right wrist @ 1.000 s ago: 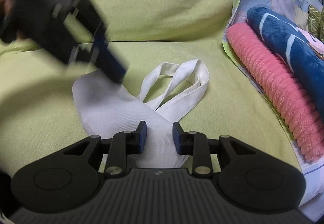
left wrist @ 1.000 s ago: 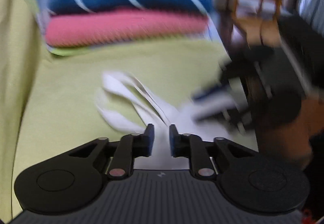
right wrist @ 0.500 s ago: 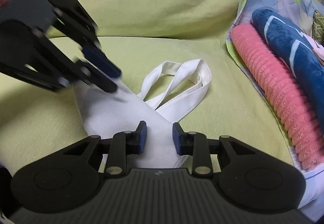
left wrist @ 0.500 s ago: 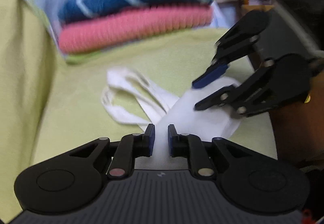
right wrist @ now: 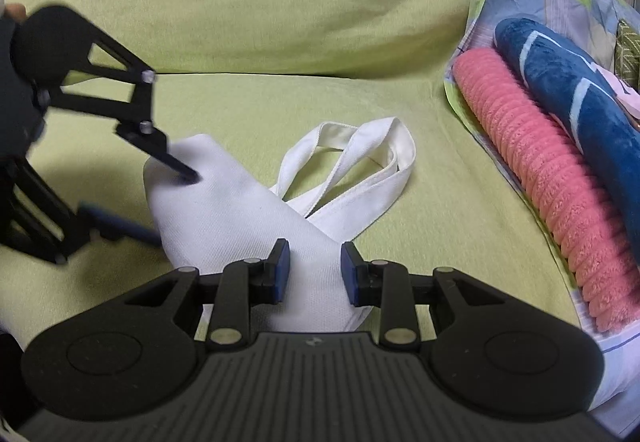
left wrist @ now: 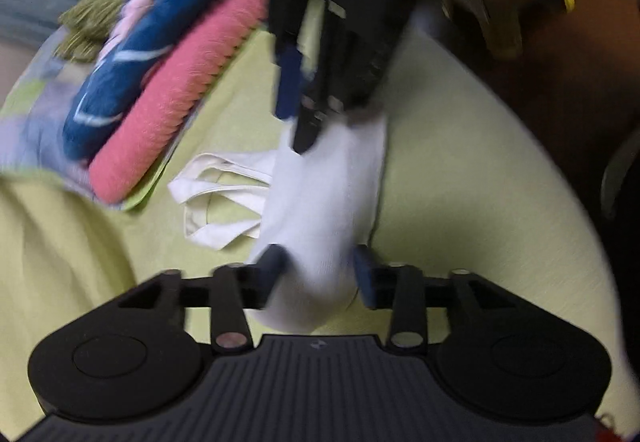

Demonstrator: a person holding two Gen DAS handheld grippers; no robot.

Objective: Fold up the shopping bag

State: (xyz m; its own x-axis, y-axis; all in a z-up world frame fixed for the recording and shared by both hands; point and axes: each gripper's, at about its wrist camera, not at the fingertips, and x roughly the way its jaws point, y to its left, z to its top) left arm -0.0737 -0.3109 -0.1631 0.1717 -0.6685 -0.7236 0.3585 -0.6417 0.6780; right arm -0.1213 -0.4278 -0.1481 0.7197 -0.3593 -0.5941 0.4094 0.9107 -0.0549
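Left wrist view, blurred: the left tool point(left wrist: 320, 274) has its jaws spread wide on either side of one end of the white shopping bag point(left wrist: 320, 210), which lies as a long folded strip on the green sofa cushion point(left wrist: 460, 182). The right tool point(left wrist: 308, 94) points steeply down at the bag's far end. The bag's handles point(left wrist: 216, 202) splay toward the folded pink blanket point(left wrist: 176, 98) and blue blanket point(left wrist: 160, 30).

Right wrist view: the right tool point(right wrist: 312, 274) is open, its blue pads apart over the near end of the bag point(right wrist: 240, 214). The left tool point(right wrist: 160, 198) reaches in from the cushion's left edge, tilted downward, jaws apart, its upper fingertip pressing on the bag's far corner. The handles point(right wrist: 360, 166) loop toward the cushion's back edge.
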